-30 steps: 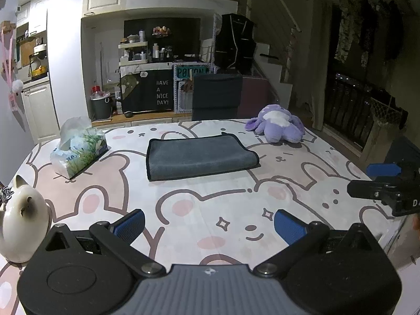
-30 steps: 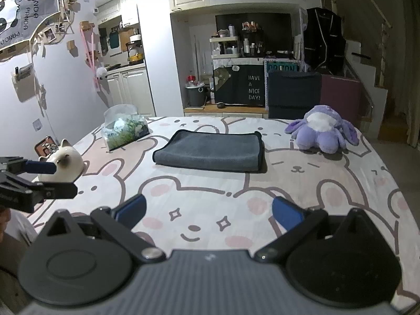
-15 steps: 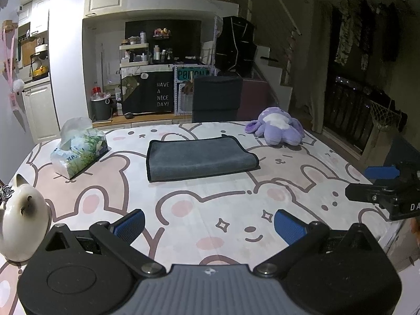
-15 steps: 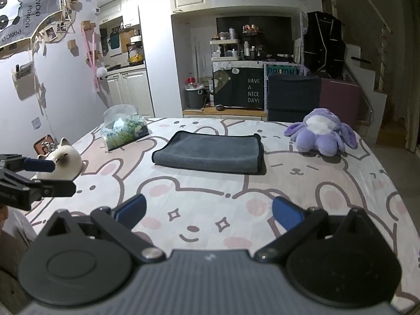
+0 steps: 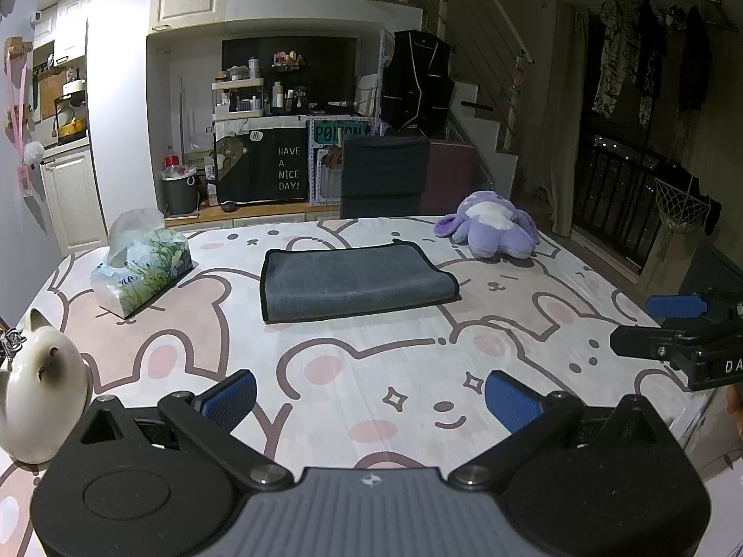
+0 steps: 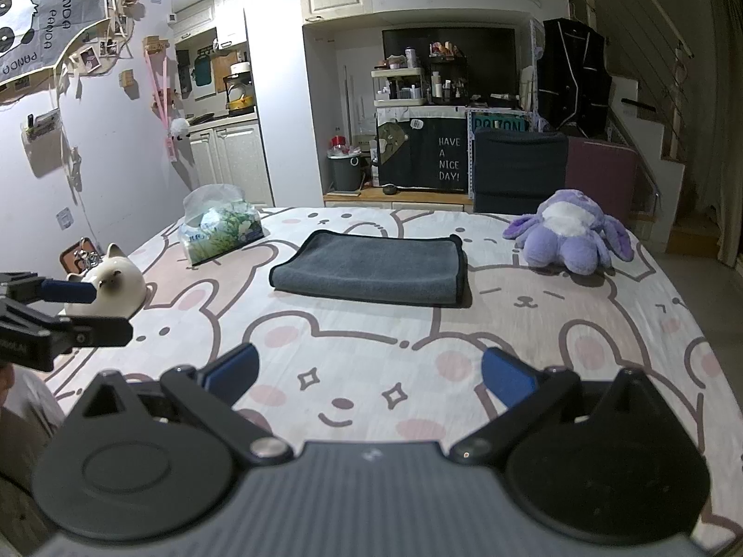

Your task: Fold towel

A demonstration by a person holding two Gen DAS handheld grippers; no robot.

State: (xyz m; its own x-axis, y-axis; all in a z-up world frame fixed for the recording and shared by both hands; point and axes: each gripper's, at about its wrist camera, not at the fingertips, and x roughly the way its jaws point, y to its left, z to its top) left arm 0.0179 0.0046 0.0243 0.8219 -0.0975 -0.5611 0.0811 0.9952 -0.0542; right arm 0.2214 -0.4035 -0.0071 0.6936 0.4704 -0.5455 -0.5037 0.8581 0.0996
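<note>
Across the middle of both views lies the towel (image 5: 355,283), a dark grey one already folded into a flat rectangle with a dark trimmed edge, resting on a table (image 5: 371,371) covered in a pink and white cartoon bear print. At the bottom of the left wrist view the left gripper (image 5: 369,392) is released, its two blue-padded fingers spread wide with bare tabletop between them, well short of the towel and holding nothing. At the bottom of the right wrist view the right gripper (image 6: 369,373) is likewise released, blue pads wide apart, clear of the towel. Each gripper also shows from the side in the other's view: the right one at the right edge of the left view, the left one at the left edge of the right view. Left of the towel in the left view sits a tissue pack (image 5: 141,271) with a green leaf print, well apart from the towel. Farther toward the lower left stands a white cat figurine (image 5: 42,385) near the table edge. Upper right of the towel rests a purple plush toy (image 5: 492,229), near the far edge of the table. Behind the table, in the upper centre, a dark sign (image 5: 288,169) reads "HAVE A NICE DAY!".
</note>
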